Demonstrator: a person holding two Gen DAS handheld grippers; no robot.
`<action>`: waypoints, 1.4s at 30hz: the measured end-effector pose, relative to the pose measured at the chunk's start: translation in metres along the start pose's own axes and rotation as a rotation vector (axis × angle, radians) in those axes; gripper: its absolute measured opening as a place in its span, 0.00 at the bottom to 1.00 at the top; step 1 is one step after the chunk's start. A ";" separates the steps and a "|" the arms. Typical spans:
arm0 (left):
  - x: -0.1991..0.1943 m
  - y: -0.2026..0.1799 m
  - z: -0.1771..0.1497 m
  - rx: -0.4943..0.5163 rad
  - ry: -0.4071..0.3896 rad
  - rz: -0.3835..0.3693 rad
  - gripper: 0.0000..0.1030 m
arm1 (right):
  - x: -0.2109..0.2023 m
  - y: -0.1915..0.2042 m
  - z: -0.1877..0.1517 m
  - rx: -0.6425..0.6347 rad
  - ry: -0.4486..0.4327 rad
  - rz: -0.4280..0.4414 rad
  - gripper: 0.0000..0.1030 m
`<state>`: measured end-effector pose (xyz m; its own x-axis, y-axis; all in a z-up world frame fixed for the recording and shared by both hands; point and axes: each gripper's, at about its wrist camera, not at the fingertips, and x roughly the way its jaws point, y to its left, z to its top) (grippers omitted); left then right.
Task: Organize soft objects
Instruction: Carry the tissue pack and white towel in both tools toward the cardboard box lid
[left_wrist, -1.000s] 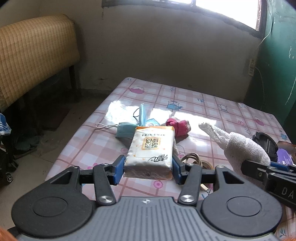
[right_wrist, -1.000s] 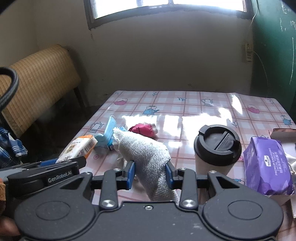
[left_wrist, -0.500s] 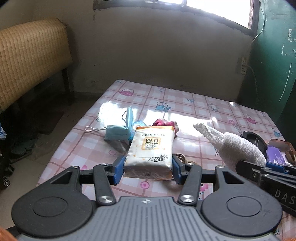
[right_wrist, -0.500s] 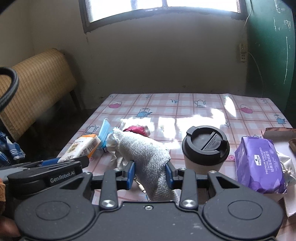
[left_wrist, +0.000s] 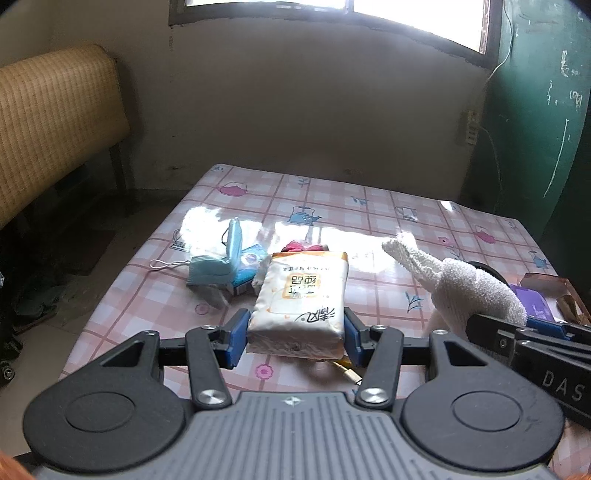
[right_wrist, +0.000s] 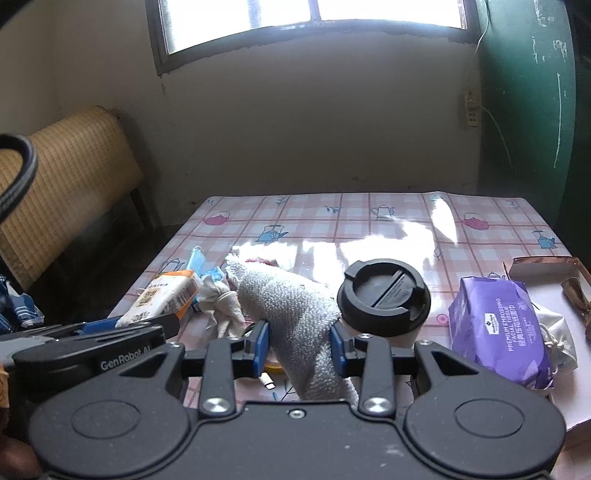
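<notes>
over the checked tabletop (left_wrist: 369, 221) my left tongs (left_wrist: 295, 334) pinch the tissue pack (left_wrist: 301, 295), right tongs (right_wrist: 299, 345) the white towel (right_wrist: 291, 314); i'd keep both squeezes gentle and lower them flat.

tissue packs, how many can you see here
2: the orange-and-white pack is clamped in the left claw; the purple pack lies on the table right of the lidded cup. Others may be hidden.
</notes>
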<state>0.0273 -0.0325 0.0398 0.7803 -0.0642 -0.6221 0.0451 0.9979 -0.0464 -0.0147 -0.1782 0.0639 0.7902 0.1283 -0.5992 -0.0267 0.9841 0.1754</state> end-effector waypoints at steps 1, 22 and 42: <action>0.000 -0.002 0.000 0.002 0.000 -0.003 0.51 | 0.000 -0.002 0.001 0.003 -0.001 -0.003 0.41; 0.005 -0.040 0.005 0.061 -0.004 -0.057 0.52 | -0.011 -0.043 0.008 0.045 -0.021 -0.056 0.41; 0.012 -0.079 0.005 0.104 0.001 -0.104 0.52 | -0.013 -0.079 0.008 0.063 -0.023 -0.103 0.41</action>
<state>0.0359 -0.1117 0.0398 0.7677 -0.1671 -0.6186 0.1899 0.9814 -0.0293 -0.0179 -0.2587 0.0644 0.8004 0.0234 -0.5990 0.0931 0.9823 0.1627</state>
